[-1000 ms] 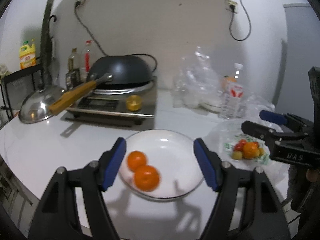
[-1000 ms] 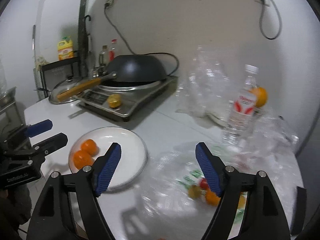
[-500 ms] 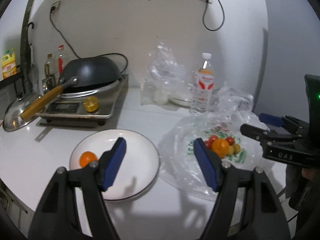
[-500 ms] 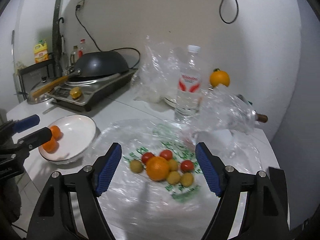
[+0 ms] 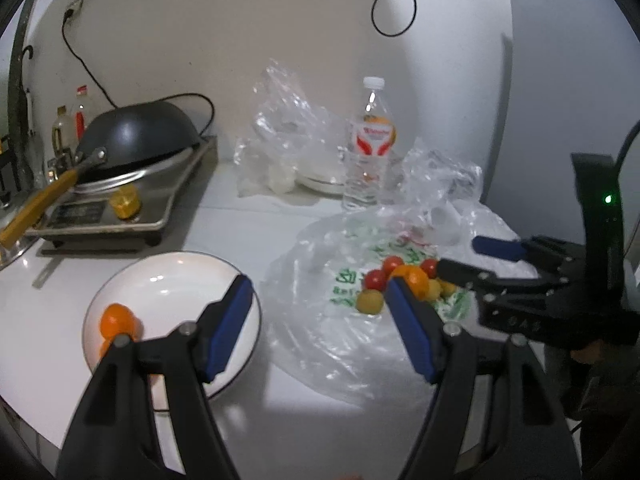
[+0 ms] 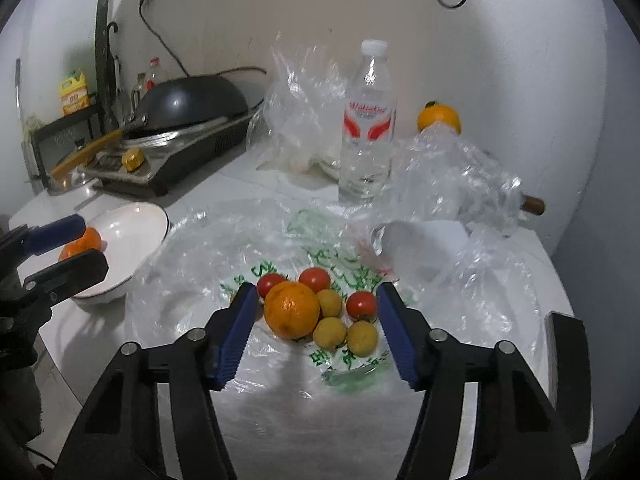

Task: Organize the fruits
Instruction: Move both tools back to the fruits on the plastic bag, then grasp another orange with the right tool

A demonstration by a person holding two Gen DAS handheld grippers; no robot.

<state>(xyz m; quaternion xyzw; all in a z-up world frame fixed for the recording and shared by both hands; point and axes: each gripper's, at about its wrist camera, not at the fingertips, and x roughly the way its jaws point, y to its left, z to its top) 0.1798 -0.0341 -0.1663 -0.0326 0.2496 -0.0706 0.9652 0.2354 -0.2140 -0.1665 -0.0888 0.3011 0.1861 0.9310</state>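
Observation:
A heap of fruit lies on a flattened plastic bag (image 6: pixel 200 248): one orange (image 6: pixel 292 310), three red tomatoes (image 6: pixel 315 279) and several small yellow fruits (image 6: pixel 362 338). My right gripper (image 6: pixel 316 296) hovers just over the heap. Its jaws are closing with the orange and the small fruits between them, and the pads press on nothing. To the left a white plate (image 5: pixel 172 280) holds two oranges (image 5: pixel 118 320). My left gripper (image 5: pixel 319 286) is open and empty, above the table between the plate and the bag. The heap (image 5: pixel 412 280) shows behind its right pad.
A water bottle (image 6: pixel 366 128) stands behind the bag among crumpled clear bags (image 6: pixel 452 168). Another orange (image 6: pixel 439 117) sits by the back wall. An induction cooker with a dark wok (image 5: pixel 136 140) fills the back left. The table edge runs close below both grippers.
Both views have swung right, from the plate to the bag of fruit. My right gripper has come down over the heap and its jaws have narrowed. The left jaws stand as wide as before.

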